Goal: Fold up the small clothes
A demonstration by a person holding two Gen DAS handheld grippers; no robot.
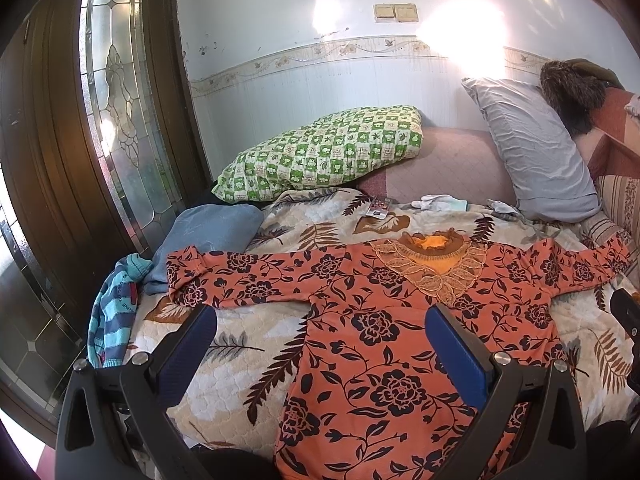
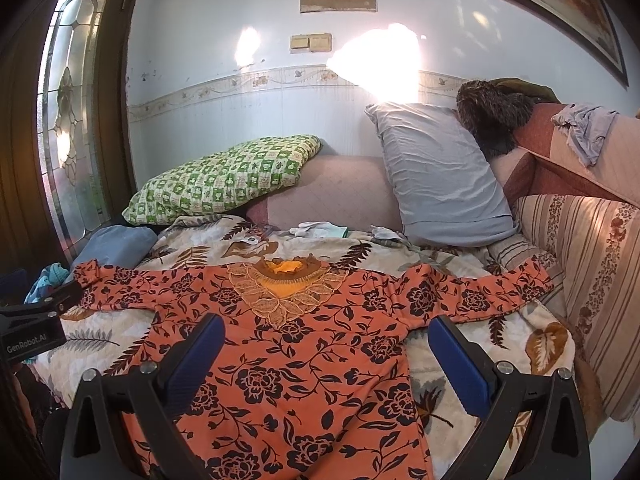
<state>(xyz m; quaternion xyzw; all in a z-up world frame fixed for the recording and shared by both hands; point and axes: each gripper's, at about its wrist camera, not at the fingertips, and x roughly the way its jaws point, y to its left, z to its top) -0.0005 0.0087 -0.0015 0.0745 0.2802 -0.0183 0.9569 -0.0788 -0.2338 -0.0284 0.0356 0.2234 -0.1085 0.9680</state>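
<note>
An orange long-sleeved top with black flowers [image 1: 372, 320] lies flat on the leaf-print quilt [image 1: 248, 344], sleeves spread to both sides, lace collar toward the wall. It also shows in the right wrist view [image 2: 288, 344]. My left gripper [image 1: 320, 320] is open and empty, hovering over the top's left side near the left armpit. My right gripper [image 2: 326, 332] is open and empty, hovering over the top's right side. The left gripper's body shows at the left edge of the right wrist view [image 2: 36, 320].
A green checked pillow [image 1: 328, 152] and a grey pillow [image 1: 536, 148] lean at the wall. A blue folded cloth [image 1: 208, 232] and a striped blue garment [image 1: 116, 312] lie at the quilt's left edge. White socks [image 1: 440, 202] lie beyond the collar. A striped sofa back [image 2: 592, 264] stands to the right.
</note>
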